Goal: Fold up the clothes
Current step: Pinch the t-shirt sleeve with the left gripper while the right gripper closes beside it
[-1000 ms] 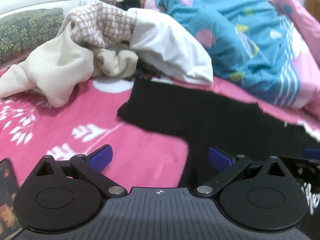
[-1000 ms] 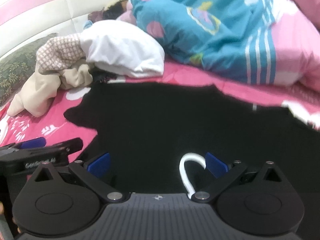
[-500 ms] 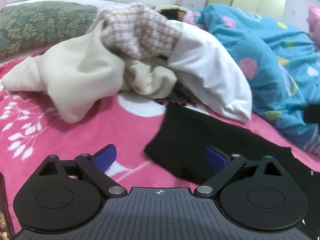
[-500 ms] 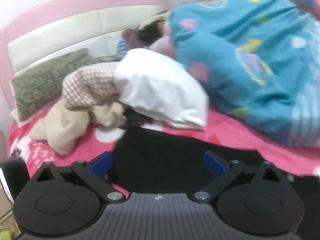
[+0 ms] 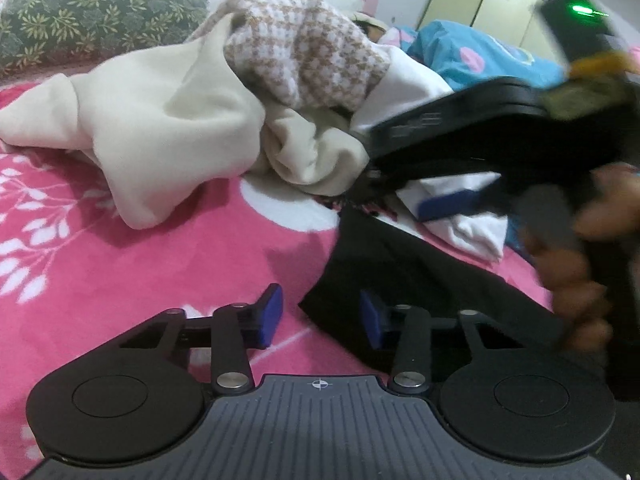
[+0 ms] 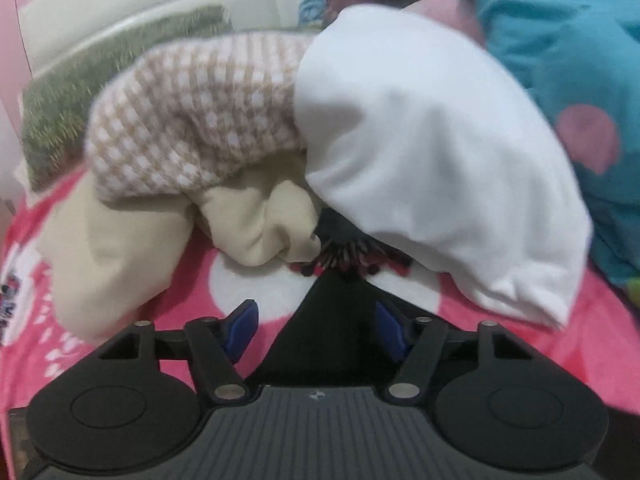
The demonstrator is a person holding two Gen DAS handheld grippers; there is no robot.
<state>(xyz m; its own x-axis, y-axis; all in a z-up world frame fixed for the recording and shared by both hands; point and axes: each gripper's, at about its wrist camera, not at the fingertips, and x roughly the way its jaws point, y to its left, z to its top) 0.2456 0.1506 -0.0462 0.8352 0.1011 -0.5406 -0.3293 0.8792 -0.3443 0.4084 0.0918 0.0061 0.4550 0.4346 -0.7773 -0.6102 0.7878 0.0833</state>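
Left wrist: flat black garment (image 5: 400, 272), corner between narrowing, unclamped left claw (image 5: 320, 316).

Both claws (image 5: 320, 316) (image 6: 316, 330) narrower, now at black garment's (image 5: 404, 276) corners.

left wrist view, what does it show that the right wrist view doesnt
Only the left wrist view shows the right gripper from outside, the hand holding it, and yellow cupboard doors. Only the right wrist view shows the white garment whole and a big stretch of blue quilt. Both show the black garment, cream garment, checked knit, pink bedspread and leaf-print pillow.
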